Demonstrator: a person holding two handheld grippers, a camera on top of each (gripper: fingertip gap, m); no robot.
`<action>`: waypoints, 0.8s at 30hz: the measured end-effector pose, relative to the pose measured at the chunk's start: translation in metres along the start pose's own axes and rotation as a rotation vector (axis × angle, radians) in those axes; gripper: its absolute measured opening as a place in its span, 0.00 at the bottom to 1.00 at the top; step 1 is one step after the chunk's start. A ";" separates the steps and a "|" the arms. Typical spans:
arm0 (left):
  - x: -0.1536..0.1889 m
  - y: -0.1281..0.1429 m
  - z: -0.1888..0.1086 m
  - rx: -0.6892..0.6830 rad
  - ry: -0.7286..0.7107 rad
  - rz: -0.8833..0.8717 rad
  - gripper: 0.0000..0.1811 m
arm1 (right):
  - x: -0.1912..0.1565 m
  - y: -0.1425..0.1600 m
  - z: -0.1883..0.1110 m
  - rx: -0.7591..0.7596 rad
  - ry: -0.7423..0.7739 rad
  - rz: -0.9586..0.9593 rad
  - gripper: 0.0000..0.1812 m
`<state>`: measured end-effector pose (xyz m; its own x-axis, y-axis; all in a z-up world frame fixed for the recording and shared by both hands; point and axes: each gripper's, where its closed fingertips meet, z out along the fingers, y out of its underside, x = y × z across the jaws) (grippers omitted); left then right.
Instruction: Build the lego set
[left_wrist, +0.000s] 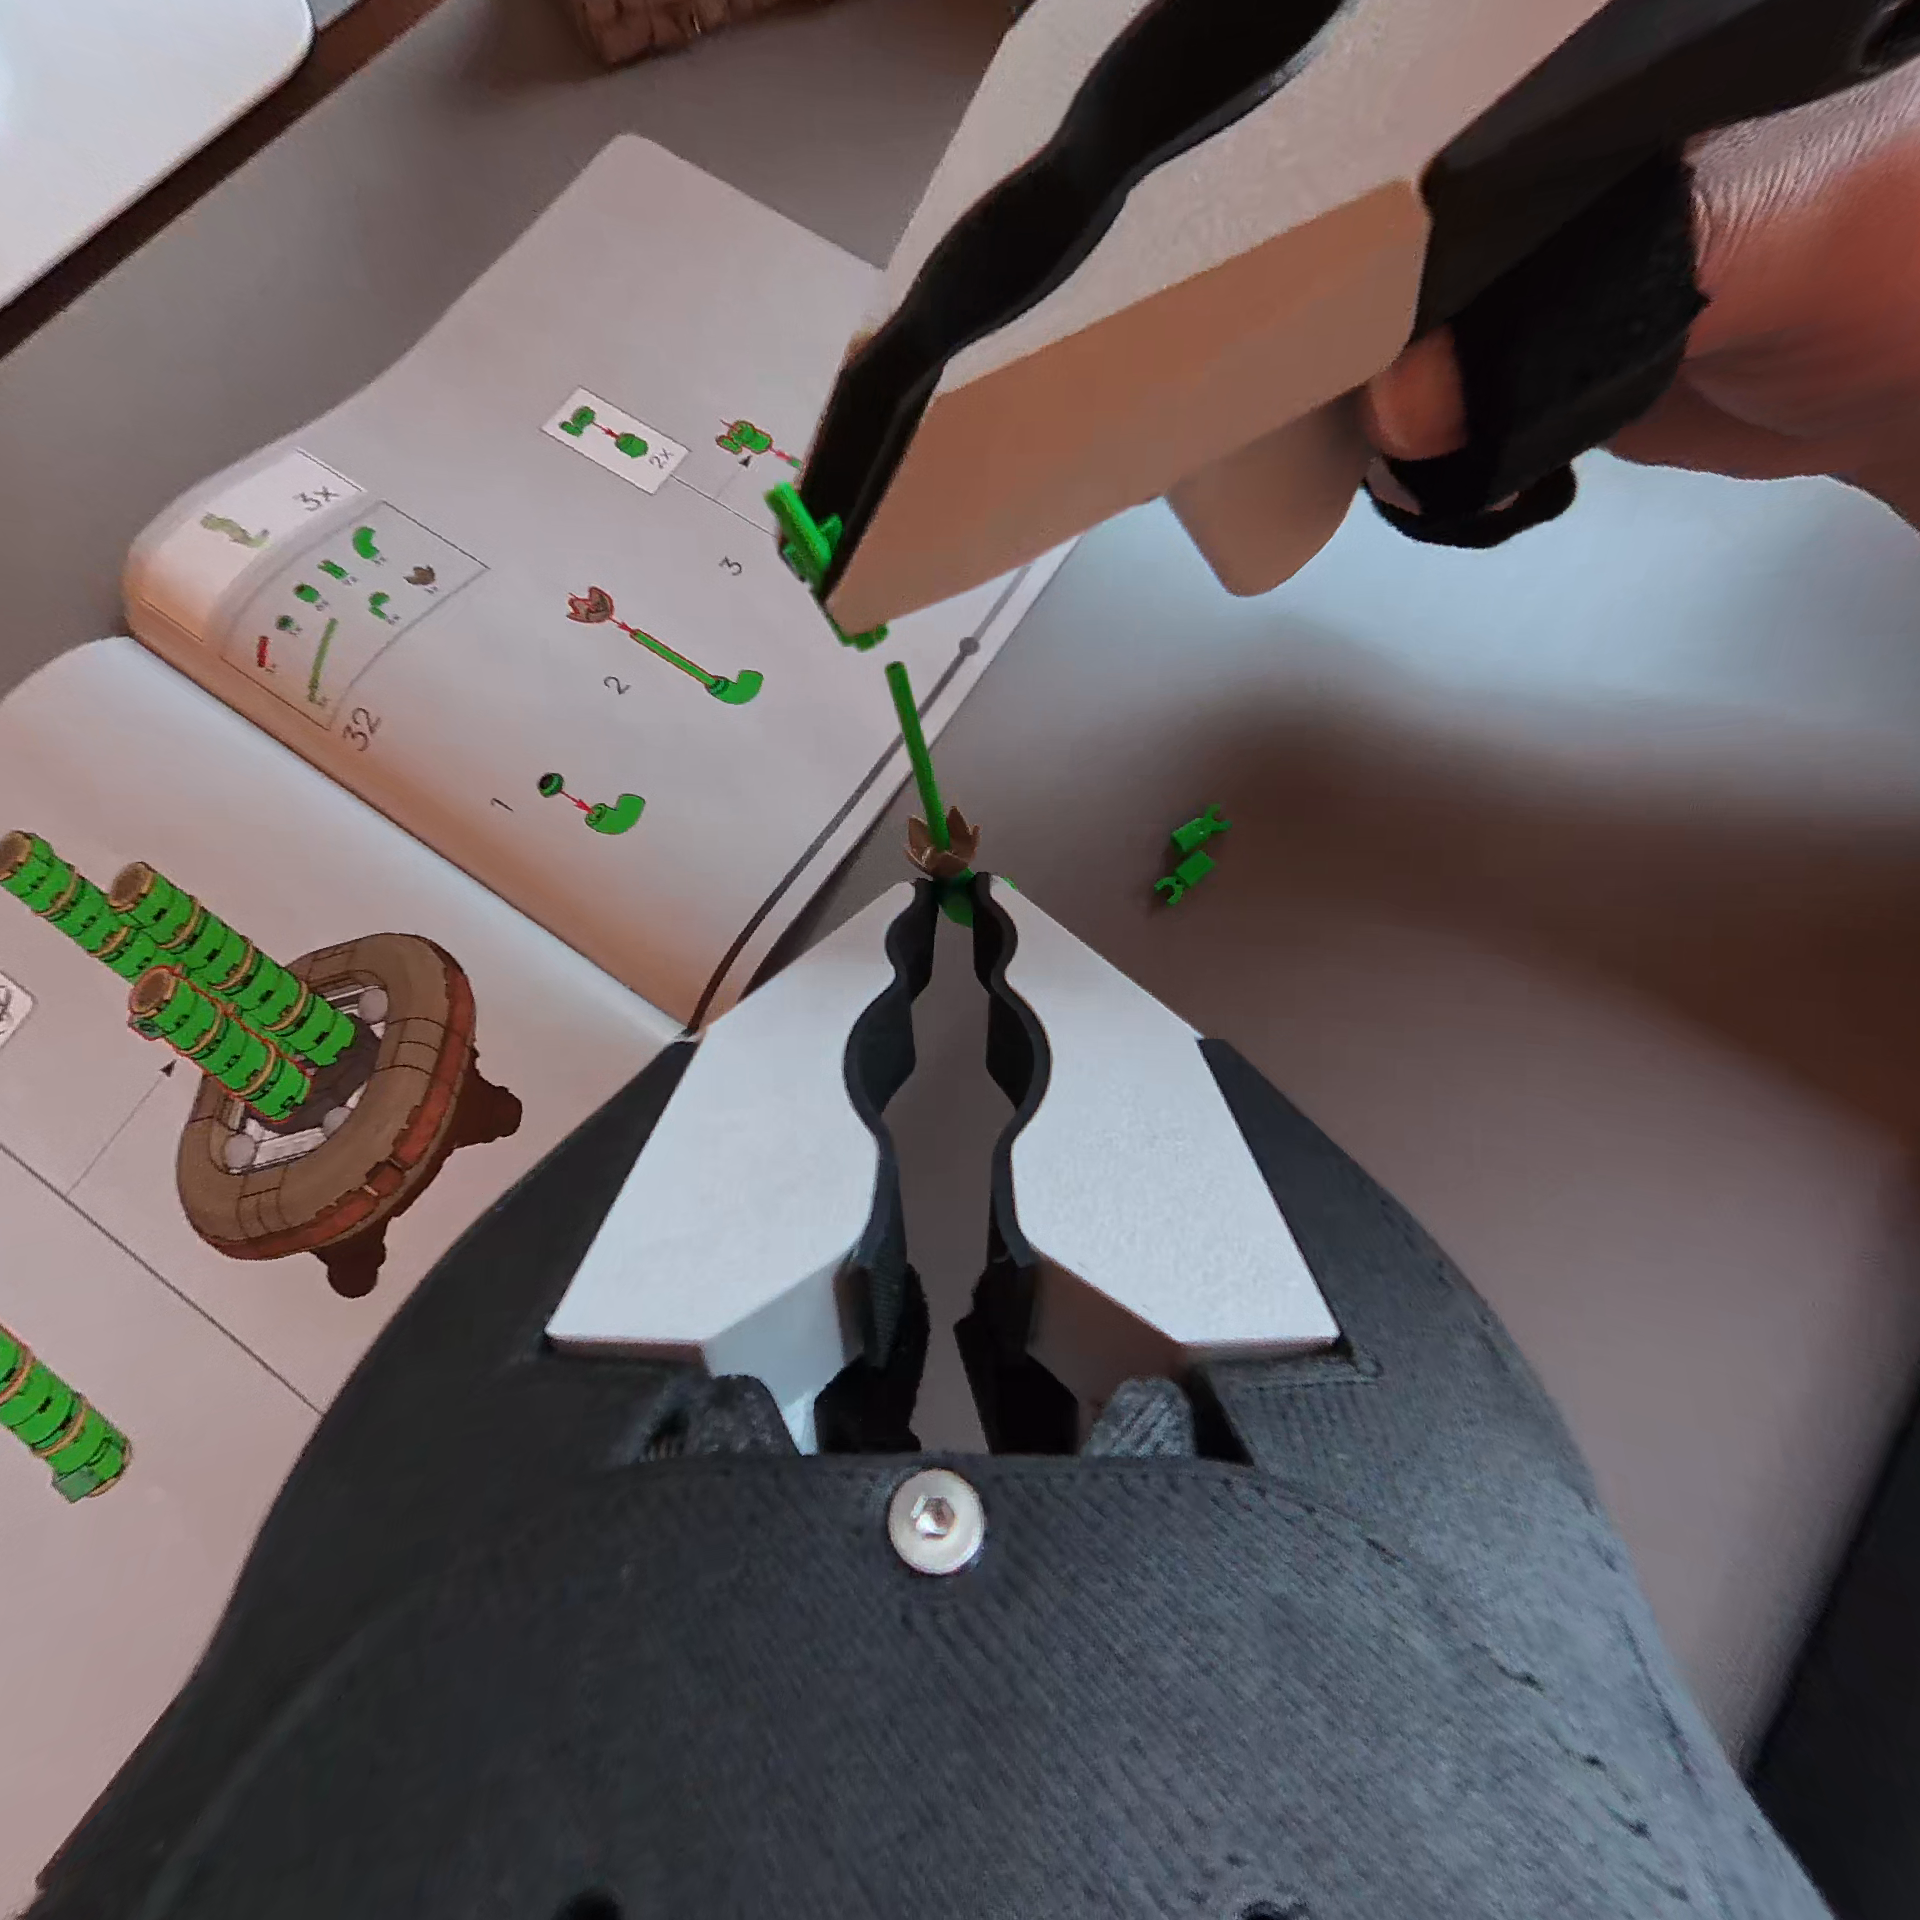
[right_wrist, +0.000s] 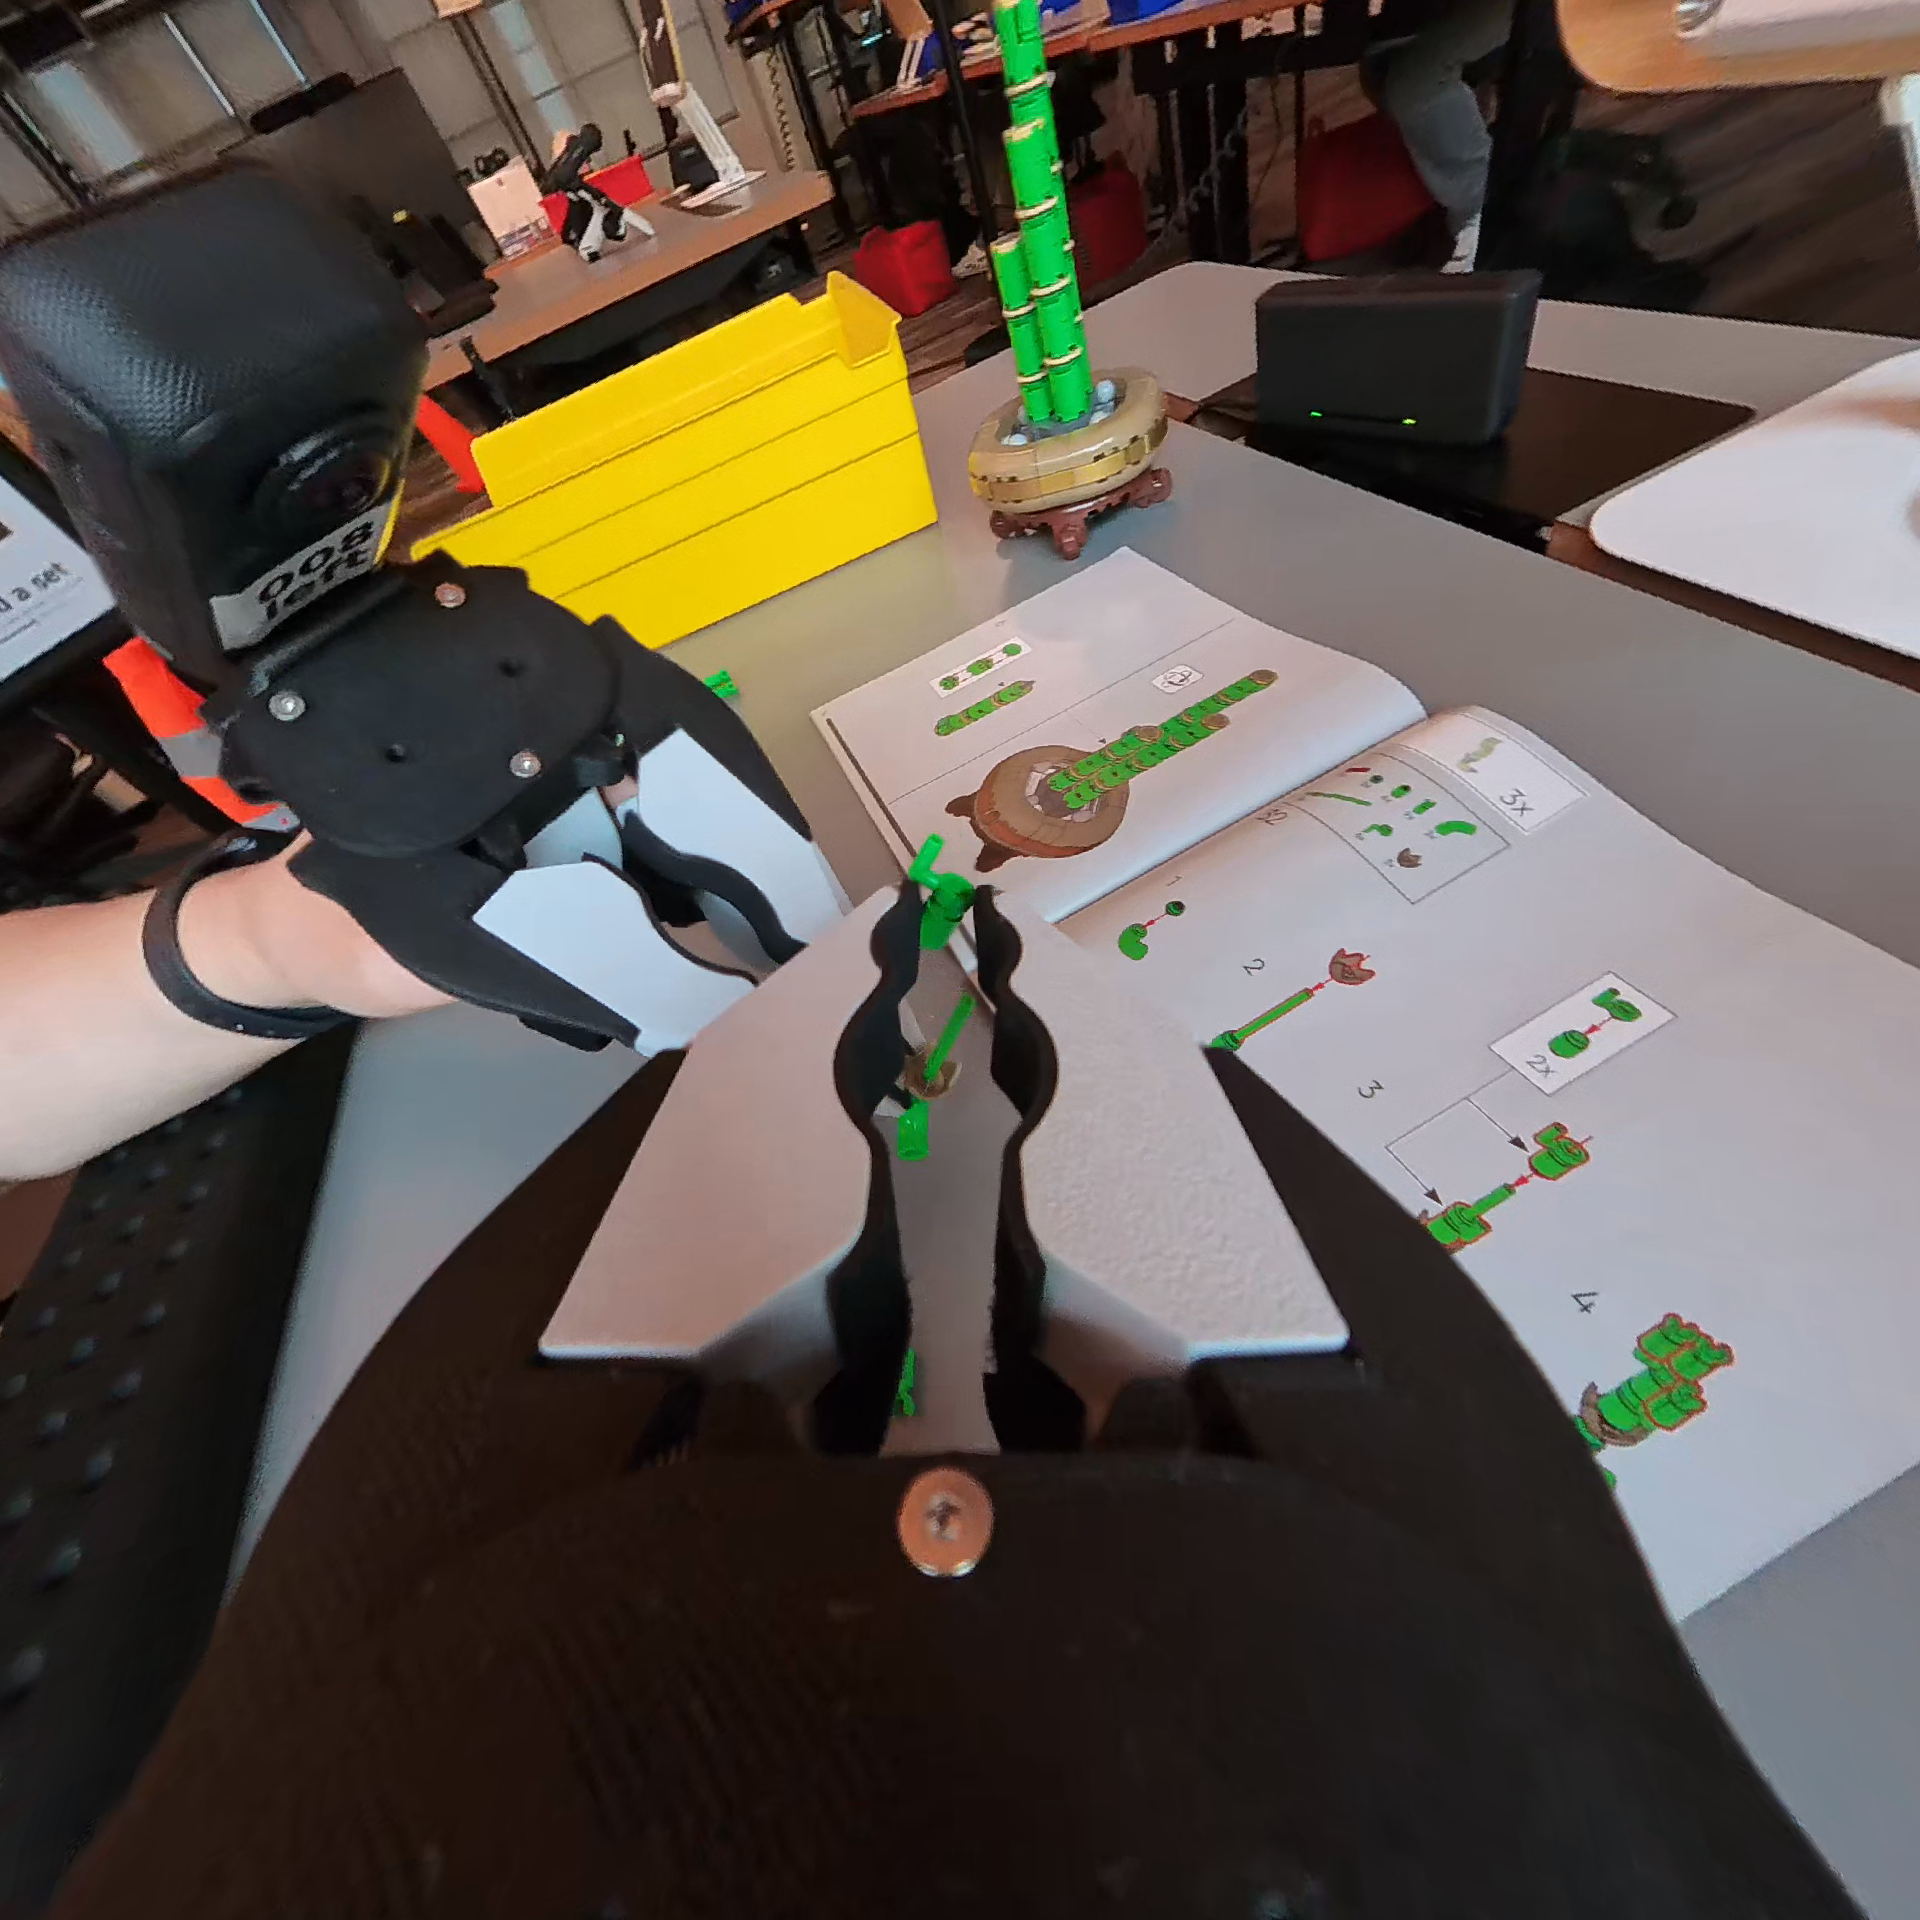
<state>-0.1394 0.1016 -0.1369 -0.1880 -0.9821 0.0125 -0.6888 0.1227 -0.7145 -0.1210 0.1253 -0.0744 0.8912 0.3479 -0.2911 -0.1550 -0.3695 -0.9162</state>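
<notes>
Left claw (left_wrist: 954, 891) clenched on a thin green rod (left_wrist: 921, 756) with brown petal collar — right claw (right_wrist: 948, 904) pinching a small green clip piece (right_wrist: 940, 902).

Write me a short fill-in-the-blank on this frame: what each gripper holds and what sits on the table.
1. The left gripper is shut on a thin green ____ that carries a brown flower piece.
2. The right gripper pinches a small ____ piece.
3. The bin behind the open booklet is ____.

Missing: rod; green; yellow
</notes>
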 end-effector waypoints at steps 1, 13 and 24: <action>0.001 0.001 0.001 -0.002 0.008 -0.002 0.03 | 0.000 0.001 0.000 0.000 -0.001 -0.018 0.05; 0.010 -0.001 0.004 0.050 0.179 -0.129 0.03 | 0.007 -0.005 -0.013 0.231 -0.166 0.060 0.04; 0.010 -0.010 -0.001 0.100 0.183 -0.134 0.03 | 0.004 -0.006 -0.016 0.257 -0.285 0.163 0.04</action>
<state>-0.1354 0.0905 -0.1289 -0.2293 -0.9453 0.2319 -0.6450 -0.0309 -0.7636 -0.1097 0.1153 -0.0662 0.6979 0.5407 -0.4696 -0.4179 -0.2251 -0.8802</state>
